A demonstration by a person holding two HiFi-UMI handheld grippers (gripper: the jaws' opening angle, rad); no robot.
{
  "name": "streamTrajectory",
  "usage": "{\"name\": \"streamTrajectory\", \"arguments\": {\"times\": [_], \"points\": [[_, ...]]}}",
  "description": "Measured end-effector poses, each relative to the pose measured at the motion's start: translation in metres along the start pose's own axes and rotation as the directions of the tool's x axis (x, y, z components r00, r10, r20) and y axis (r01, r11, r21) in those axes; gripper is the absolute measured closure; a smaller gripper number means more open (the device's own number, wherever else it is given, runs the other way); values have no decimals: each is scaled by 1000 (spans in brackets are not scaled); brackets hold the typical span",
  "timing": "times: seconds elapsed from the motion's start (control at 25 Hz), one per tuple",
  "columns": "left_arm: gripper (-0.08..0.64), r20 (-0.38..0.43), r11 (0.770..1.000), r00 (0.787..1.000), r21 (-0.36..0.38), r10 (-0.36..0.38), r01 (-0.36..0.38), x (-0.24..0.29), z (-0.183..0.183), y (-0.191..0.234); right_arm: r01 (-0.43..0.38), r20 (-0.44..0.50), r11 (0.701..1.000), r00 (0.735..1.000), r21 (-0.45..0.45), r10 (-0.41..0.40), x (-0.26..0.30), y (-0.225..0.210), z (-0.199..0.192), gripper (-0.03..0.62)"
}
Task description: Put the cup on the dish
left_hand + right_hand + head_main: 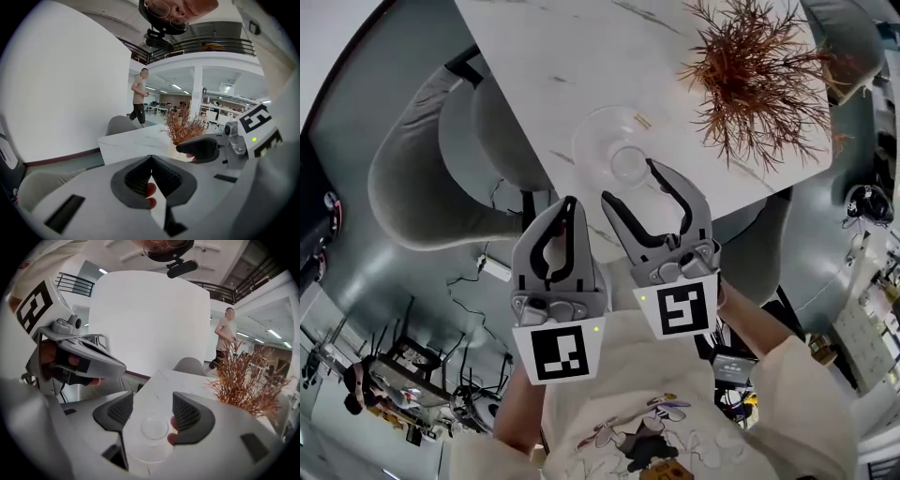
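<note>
Head view, nearest first: my left gripper [568, 204] has its jaws pressed together on nothing. Beside it, my right gripper [630, 184] is spread wide, gripping nothing. Just beyond its tips the clear glass cup [628, 165] sits on the clear dish [589, 141], on the white marble table [544, 56]. A dried plant [759, 66] stands farther back.

A dried plant [757, 70] stands on the marble table [553, 66].
</note>
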State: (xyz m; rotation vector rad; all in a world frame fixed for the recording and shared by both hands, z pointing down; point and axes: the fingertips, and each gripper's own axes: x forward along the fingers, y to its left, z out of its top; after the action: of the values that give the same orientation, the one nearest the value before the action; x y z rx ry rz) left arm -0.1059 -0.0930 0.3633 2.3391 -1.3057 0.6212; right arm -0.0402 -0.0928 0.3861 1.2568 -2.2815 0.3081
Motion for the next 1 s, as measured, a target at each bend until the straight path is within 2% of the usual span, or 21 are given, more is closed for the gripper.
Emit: {"name": "streamTrajectory", "arguments": {"times": [0.16, 0.32, 0.4, 0.44, 0.48, 0.56, 0.68, 0.76, 0.84, 1.0], "points": [[555, 37, 999, 999, -33, 15, -14, -10, 21, 3, -3, 13, 996, 1000, 93, 1, -6, -7, 21, 325], [555, 72, 999, 997, -38, 20, -18, -28, 41, 4, -51, -23, 983, 998, 176, 55, -15, -4, 34, 328], [555, 87, 999, 996, -48, 27, -23, -36, 50, 4, -58, -28, 970, 997, 235, 67, -20, -8, 39, 401], [555, 95, 998, 995, -58, 36, -31, -41, 55, 5, -56, -19, 969, 998, 242, 62, -23, -10, 43, 414], [555, 102, 997, 994, -69, 45, -39, -46, 59, 5, -51, -7, 970, 998, 236, 55, -26, -12, 49, 416], [555, 111, 996, 993, -83, 48, -39, -57, 65, 6, -36, 12, 975, 999, 219, 34, -36, -14, 63, 477], [555, 122, 996, 992, -88, 33, -22, -69, 72, 5, -29, 17, 962, 1000, 273, 25, -46, -14, 75, 560], [555, 138, 995, 990, -104, 26, -11, -74, 81, 6, -66, 10, 928, 998, 368, 67, -47, -10, 81, 569], [555, 143, 992, 990, -129, 12, 7, -82, 89, 4, -94, 11, 905, 995, 416, 98, -51, -3, 91, 586], [555, 114, 984, 989, -138, -96, 111, -93, 102, -7, -94, 9, 909, 995, 407, 98, -67, 12, 113, 586]]}}
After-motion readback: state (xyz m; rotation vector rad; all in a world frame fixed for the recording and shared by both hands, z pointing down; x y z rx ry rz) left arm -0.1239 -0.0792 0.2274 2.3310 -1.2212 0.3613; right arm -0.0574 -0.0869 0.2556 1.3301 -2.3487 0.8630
